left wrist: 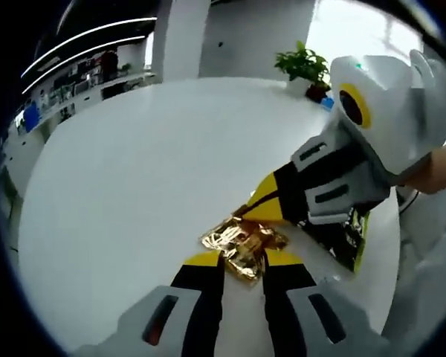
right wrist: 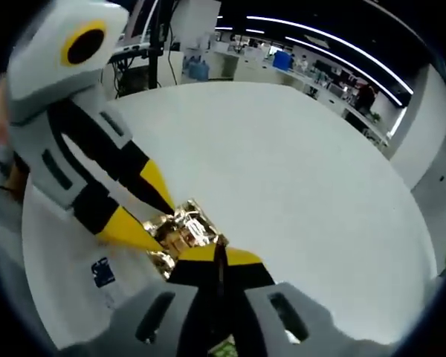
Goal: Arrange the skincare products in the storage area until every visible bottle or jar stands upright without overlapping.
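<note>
1. A crumpled gold foil packet (left wrist: 243,243) lies flat on the white table (left wrist: 134,186), with both grippers meeting at it.
2. In the left gripper view, the left gripper (left wrist: 243,262) has its two yellow-tipped jaws spread, one on each side of the packet's near end. The foil sits between the tips and just ahead of them. I cannot tell whether the tips press on it.
3. The right gripper (left wrist: 253,212) comes in from the right of that view. Its yellow tips reach the packet's far edge.
4. In the right gripper view, the right gripper (right wrist: 219,256) has its jaws drawn together with barely a slit between them, and their tips are at the edge of the gold foil packet (right wrist: 180,232). It looks pinched, though the contact itself is hidden under the tips.
5. There the left gripper (right wrist: 147,216) enters from the left, its tips on either side of the packet.
6. The packet's long axis runs roughly across the left jaws, slanting from near their right tip away to the left. It is not upright.
7. A potted plant (left wrist: 306,68) stands at the table's far edge, well apart from the jaws.
</note>
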The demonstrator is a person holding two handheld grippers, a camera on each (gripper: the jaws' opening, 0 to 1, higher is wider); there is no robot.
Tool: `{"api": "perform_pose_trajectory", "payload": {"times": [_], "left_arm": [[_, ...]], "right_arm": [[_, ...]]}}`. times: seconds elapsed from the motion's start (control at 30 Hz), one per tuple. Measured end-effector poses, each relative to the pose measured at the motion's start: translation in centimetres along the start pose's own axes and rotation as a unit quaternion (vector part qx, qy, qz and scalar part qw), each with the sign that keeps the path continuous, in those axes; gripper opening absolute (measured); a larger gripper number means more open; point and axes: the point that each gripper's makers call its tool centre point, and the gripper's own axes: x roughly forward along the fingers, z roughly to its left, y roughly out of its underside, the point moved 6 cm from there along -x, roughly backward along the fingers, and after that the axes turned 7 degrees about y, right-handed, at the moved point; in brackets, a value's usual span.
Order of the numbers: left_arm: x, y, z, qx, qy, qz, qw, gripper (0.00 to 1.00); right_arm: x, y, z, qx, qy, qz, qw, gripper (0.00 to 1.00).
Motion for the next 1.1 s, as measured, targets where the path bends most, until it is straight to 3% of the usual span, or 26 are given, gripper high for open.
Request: {"api": "perform_pose_trajectory", "payload": {"times": [0.27,0.83,1.1], "left_arm": [[0.9,0.1,0.1,0.055,-0.010,0.019,0.9983,0.15],[0.7,-0.1,0.0,0.054,-0.015,0.015,0.9983,0.15],[0.7,-0.1,0.0,0.052,-0.017,0.016,0.9984,0.15]], "right_arm": [[0.0,0.0,0.0,-0.002,0.002,-0.001,1.0000,0.02],[-1.2,0.0,-0.9,0.015,0.023,-0.008,0.9996,0.17],[-2.4,0.2,-1.5,0.031,0.030,-0.016,0.9989,0.20]]}}
